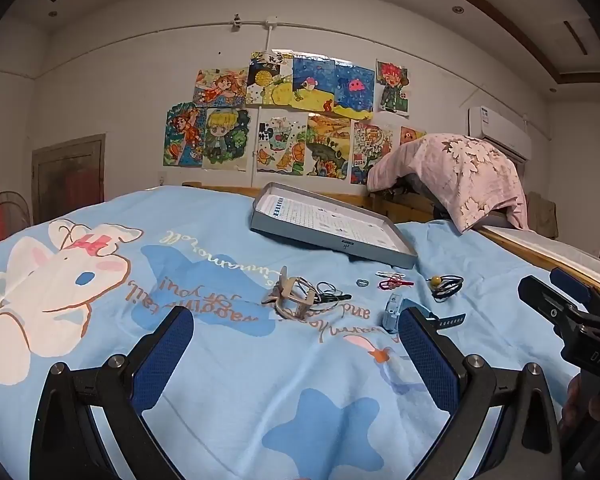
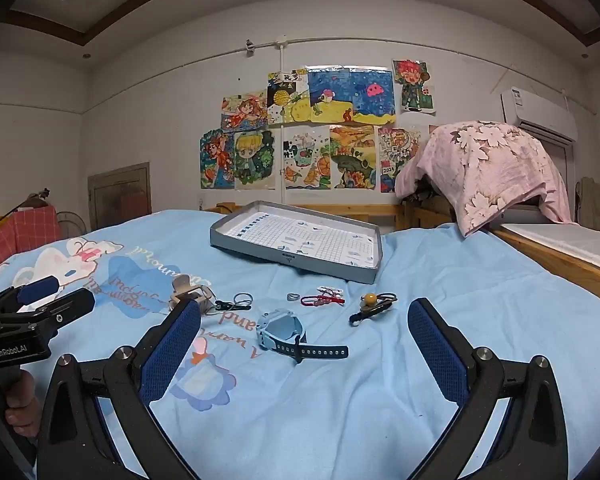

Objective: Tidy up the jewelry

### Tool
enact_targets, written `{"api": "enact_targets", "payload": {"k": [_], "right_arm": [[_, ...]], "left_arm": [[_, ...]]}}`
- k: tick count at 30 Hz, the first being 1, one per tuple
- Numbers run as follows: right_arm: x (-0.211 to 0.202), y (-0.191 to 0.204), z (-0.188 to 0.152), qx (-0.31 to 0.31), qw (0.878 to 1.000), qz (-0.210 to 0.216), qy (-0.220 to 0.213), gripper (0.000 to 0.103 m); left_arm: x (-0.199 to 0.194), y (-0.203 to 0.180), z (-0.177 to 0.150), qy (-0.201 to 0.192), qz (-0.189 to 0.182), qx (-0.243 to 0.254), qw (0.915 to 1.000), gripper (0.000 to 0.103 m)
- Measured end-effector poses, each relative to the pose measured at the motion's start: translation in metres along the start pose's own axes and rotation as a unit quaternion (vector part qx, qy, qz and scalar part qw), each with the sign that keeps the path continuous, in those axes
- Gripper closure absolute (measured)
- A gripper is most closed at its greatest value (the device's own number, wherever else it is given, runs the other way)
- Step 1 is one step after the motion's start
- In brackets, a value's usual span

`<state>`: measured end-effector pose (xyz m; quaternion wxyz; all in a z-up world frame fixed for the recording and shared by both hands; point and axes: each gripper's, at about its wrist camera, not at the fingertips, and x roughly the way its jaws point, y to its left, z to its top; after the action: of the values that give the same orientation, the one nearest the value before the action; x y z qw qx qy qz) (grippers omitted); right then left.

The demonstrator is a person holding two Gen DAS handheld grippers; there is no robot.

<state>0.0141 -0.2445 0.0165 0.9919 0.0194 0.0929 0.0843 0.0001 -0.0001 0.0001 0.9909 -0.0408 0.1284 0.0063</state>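
Small items lie in a row on a light blue bedsheet (image 2: 440, 280): a beige hair claw (image 1: 290, 298) (image 2: 190, 294), black hair ties (image 1: 332, 292) (image 2: 240, 300), a silver ring (image 1: 362, 282) (image 2: 293, 297), red clips (image 1: 394, 280) (image 2: 324, 299), a hair tie with a yellow bead (image 1: 444, 285) (image 2: 371, 301) and a light blue watch (image 1: 394, 312) (image 2: 284, 330). Behind them sits a grey shallow tray (image 1: 340, 240) (image 2: 292, 258) lined with grid paper. My left gripper (image 1: 296, 330) and right gripper (image 2: 305, 322) hover over the sheet in front of the row, both open and holding nothing.
The other gripper shows at each view's edge (image 1: 572, 316) (image 2: 32, 316), with a hand below. A wooden bed rail (image 2: 556, 256) runs along the right. A pink floral cloth (image 2: 496, 168) covers something behind the bed. Drawings hang on the far wall.
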Motion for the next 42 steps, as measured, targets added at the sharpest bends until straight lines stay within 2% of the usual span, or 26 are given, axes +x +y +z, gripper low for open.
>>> {"api": "enact_targets", "payload": {"k": [42], "right_arm": [[0.0003,0.0006,0.0004,0.000,1.000,0.000,0.001,0.001]], "left_arm": [[0.0002,0.0004,0.0001,0.005,0.000,-0.004,1.0000,0.000]]}}
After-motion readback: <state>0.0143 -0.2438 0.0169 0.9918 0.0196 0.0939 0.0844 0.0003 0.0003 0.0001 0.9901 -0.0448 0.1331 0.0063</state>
